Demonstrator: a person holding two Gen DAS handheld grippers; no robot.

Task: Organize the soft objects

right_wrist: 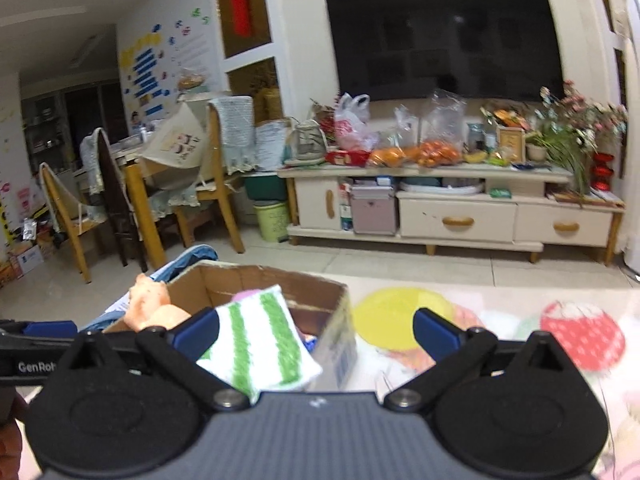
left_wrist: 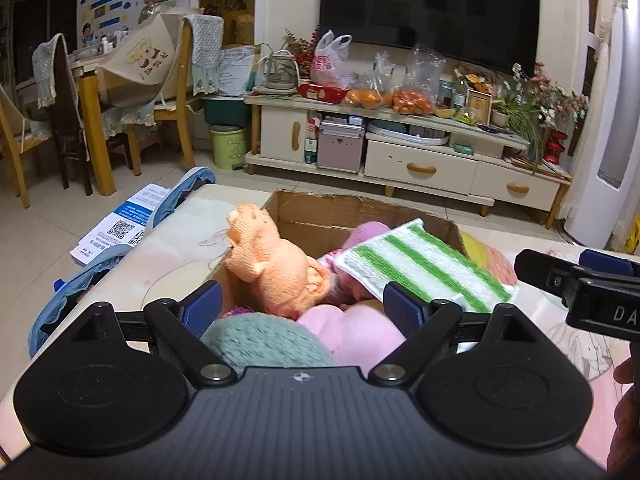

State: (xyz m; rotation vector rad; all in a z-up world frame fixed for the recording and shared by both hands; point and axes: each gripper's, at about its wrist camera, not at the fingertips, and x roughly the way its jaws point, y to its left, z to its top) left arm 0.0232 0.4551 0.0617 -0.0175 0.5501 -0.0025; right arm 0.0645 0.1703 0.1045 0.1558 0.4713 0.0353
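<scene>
Left wrist view: the left gripper [left_wrist: 302, 306] hangs over a cardboard box [left_wrist: 320, 210] on the table [left_wrist: 180, 232], its fingers [left_wrist: 204, 308] spread wide and holding nothing. The box is filled with soft objects: an orange knitted toy [left_wrist: 276, 264], a grey-green knitted piece [left_wrist: 260, 340], a pink plush [left_wrist: 352, 332], and a green-striped white cloth [left_wrist: 420, 268] lying across the box's right rim. The right gripper's side enters at the right edge.

Right wrist view: the right gripper [right_wrist: 316, 330] has its fingers [right_wrist: 434, 330] wide apart, gripping nothing. The striped cloth [right_wrist: 260, 344] lies on the box [right_wrist: 336, 344], just beside the left finger.
</scene>
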